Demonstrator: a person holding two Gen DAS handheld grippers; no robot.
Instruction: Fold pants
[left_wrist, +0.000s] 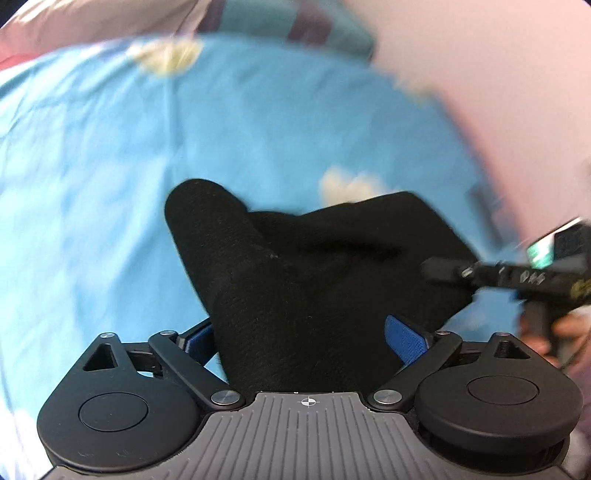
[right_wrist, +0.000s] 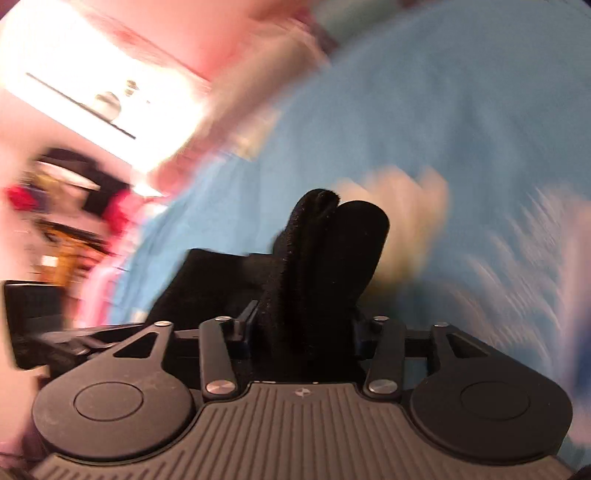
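Note:
The black pants hang bunched between my left gripper's blue-padded fingers, which are shut on the cloth, lifted above the blue sheet. My right gripper is shut on another fold of the same black pants, which stands up between its fingers. The right gripper also shows in the left wrist view at the right edge, touching the pants' far side. Both views are blurred by motion.
A light blue bed sheet with pale cloud prints lies under everything. A pink wall stands behind the bed. A bright window area and blurred clutter are at the left of the right wrist view.

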